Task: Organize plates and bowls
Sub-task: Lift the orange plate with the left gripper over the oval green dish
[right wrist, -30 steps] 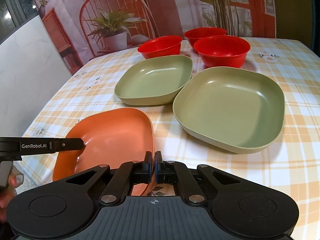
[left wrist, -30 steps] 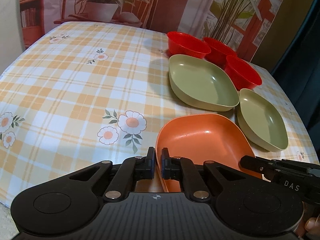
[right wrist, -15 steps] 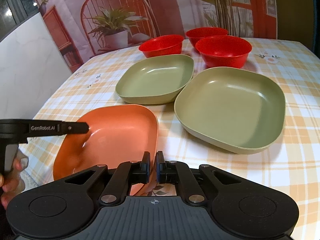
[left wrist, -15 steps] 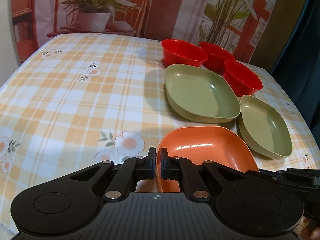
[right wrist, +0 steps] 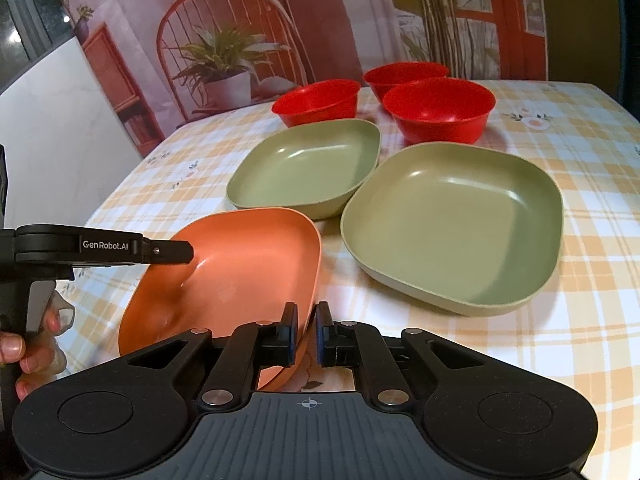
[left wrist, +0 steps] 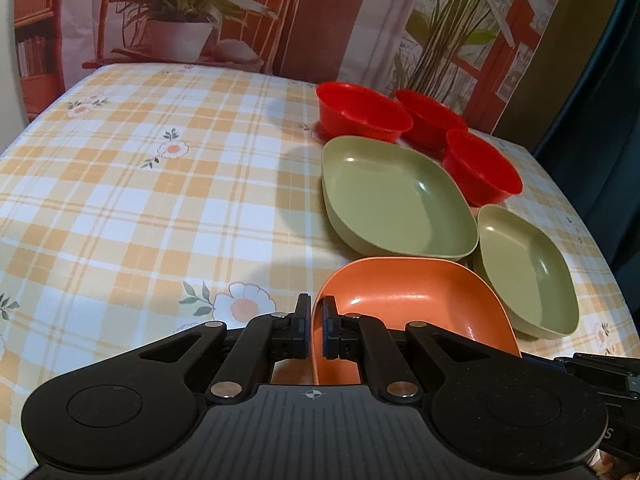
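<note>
Six dishes are showing on the checked floral tablecloth [left wrist: 160, 200]: one orange plate [right wrist: 240, 272], two green plates, three red bowls.

- Orange plate: being held tilted off the cloth, at 6 o'clock on the table. The left gripper [left wrist: 314, 334] is pinching its left rim between nearly closed fingers. The right gripper [right wrist: 306, 338] is pinching the opposite rim, though there a small gap is showing beside one pad. Both grippers are equally near, one on each side.
- Large green plate [right wrist: 460, 232]: lying flat at 1 o'clock from the right gripper, just beyond the orange plate and close on its right.
- Second green plate [right wrist: 308, 172]: lying at 12 o'clock, its rim touching or nearly touching the large one.
- Three red bowls [right wrist: 440, 108]: clustering behind the green plates, unstacked.

Judgement: the orange plate is probably heading onto a green plate; the shift runs forward and rightward.
</note>
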A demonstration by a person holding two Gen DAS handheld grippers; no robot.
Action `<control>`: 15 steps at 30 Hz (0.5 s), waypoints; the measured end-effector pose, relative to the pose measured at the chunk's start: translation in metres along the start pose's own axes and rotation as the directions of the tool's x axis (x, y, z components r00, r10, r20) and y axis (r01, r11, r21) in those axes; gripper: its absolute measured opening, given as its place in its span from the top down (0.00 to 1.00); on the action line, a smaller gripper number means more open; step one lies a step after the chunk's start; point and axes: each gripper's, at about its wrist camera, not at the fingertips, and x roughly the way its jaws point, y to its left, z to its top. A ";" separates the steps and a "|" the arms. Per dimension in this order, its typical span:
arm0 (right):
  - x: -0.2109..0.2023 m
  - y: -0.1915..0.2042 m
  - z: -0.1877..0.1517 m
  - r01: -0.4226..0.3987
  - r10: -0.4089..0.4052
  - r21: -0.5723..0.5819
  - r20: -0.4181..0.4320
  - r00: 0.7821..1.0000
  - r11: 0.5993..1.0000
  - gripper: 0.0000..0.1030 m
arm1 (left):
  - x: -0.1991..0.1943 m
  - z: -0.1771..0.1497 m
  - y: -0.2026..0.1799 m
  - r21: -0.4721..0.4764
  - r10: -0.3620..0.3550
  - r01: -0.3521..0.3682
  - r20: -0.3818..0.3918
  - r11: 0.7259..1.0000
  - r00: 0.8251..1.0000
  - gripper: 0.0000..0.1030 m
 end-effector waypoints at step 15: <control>-0.011 0.001 0.046 -0.008 0.011 -0.023 0.128 0.992 1.000 0.92 | -0.018 0.044 -0.013 0.059 0.002 -0.009 0.127 0.998 0.992 0.94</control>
